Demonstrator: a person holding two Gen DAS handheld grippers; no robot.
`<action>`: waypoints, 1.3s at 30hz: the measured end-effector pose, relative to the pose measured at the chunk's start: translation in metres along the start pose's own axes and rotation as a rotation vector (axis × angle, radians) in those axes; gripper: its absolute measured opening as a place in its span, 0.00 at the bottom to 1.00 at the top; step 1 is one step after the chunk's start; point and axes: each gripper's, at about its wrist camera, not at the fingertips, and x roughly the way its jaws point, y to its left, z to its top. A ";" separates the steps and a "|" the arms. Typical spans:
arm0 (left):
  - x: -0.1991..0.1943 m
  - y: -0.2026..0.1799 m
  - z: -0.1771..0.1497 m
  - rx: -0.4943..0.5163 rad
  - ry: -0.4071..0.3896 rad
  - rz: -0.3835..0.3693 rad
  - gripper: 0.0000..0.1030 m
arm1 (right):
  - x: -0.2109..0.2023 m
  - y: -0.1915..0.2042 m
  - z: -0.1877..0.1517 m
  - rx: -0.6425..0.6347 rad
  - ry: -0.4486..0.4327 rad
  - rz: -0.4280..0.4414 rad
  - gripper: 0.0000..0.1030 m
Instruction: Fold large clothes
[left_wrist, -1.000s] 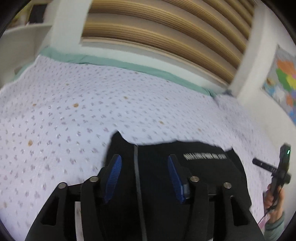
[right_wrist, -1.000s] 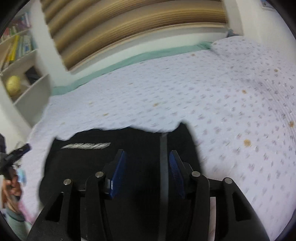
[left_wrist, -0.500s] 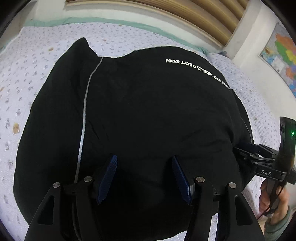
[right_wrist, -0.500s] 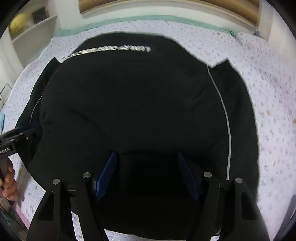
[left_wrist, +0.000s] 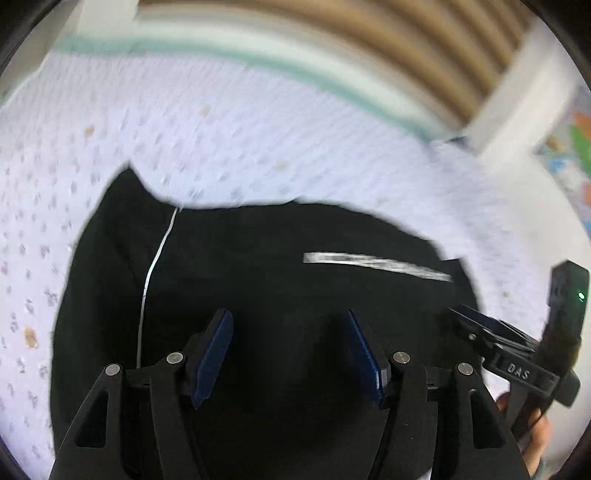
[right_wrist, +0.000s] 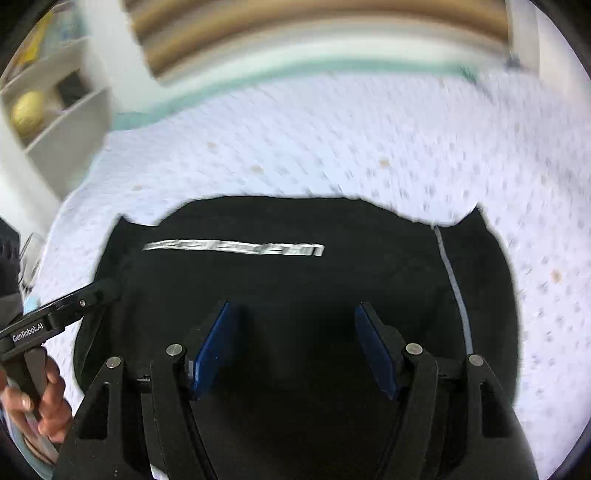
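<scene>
- The bedspread (left_wrist: 221, 122) fills twelve o'clock again; half a second ago black cloth covered most of it.
- The black garment (left_wrist: 280, 266) lies flat, six o'clock.
- My left claw (left_wrist: 290, 349) and right claw (right_wrist: 301, 343) gape wide, holding nothing.

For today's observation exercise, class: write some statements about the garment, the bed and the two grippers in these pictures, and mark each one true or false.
1. The black garment lies on a bedspread with a small scattered print. True.
2. Both grippers are clamped shut on cloth. False: the left gripper and the right gripper both have their jaws spread, with nothing between them.
3. A line of white lettering crosses the garment. True.
4. The garment is red. False: it is black, with a thin pale stripe down one side.
</scene>
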 end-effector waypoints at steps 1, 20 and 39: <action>0.011 0.007 -0.001 -0.022 0.016 0.003 0.64 | 0.013 -0.005 0.000 0.005 0.026 -0.026 0.70; -0.078 0.047 -0.048 0.090 -0.182 -0.009 0.67 | -0.035 -0.049 -0.045 0.113 -0.088 0.144 0.83; -0.043 0.171 -0.055 -0.276 0.025 -0.208 0.74 | -0.054 -0.181 -0.101 0.343 -0.057 0.042 0.90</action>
